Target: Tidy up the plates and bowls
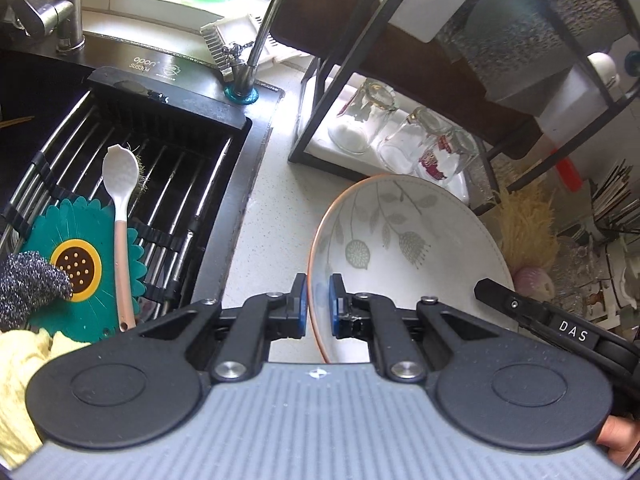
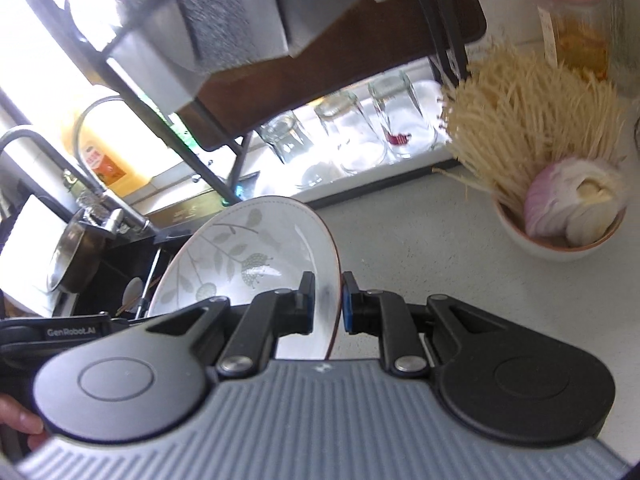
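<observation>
A white plate (image 1: 404, 240) with a grey leaf pattern and a thin orange rim is held up above the pale counter between both grippers. My left gripper (image 1: 318, 304) is shut on the plate's left rim, blue pads pressing either side. My right gripper (image 2: 329, 300) is shut on the opposite rim of the same plate (image 2: 240, 256), which tilts away toward the sink. The right gripper's black arm (image 1: 532, 312) shows at the plate's far edge in the left wrist view.
A black sink (image 1: 132, 128) with a wire rack holds a white spoon (image 1: 120, 184), a teal flower mat (image 1: 80, 264) and a scourer. A black-framed shelf (image 1: 360, 92) shelters upturned glasses (image 2: 352, 136). A bowl (image 2: 560, 236) with onion and noodles, and a red-lidded jar (image 2: 572, 20), stand on the counter.
</observation>
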Demonstrator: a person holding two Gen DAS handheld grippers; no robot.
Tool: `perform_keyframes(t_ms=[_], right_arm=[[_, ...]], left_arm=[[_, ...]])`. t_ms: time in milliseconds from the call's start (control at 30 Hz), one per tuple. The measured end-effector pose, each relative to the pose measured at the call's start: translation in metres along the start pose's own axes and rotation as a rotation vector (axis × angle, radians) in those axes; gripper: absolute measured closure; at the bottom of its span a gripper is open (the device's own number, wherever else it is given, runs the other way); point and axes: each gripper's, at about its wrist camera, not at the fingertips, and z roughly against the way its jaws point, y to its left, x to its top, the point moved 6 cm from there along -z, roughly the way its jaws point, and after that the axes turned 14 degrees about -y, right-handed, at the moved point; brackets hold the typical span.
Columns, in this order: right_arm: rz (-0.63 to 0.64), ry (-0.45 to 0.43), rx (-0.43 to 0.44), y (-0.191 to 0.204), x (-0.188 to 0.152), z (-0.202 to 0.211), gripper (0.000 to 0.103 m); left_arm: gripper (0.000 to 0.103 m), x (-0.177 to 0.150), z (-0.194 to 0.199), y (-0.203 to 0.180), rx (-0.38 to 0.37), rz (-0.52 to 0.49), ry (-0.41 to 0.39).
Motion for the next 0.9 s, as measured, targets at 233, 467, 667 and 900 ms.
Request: perform_keyframes(t_ms=[233, 467, 667, 900], right_arm=[[0.017, -0.030, 0.003, -0.004, 0.007, 0.029, 0.087], [0.028, -0.057, 0.000, -0.012, 0.011, 0.059, 0.087], [0.023, -0.084, -0.027, -0.030, 0.008, 0.084, 0.087], [-0.004, -0.101, -0.072, -0.057, -0.002, 0.105, 0.087]], left_arm=[[0.091, -0.010, 0.026, -0.021, -0.022, 0.007, -0.027], [0.091, -0.020, 0.043, -0.042, -0.050, 0.003, -0.047], [0.091, -0.033, 0.042, -0.064, -0.080, -0.019, -0.038], [0.091, -0.056, 0.034, -0.088, -0.102, -0.061, 0.003]])
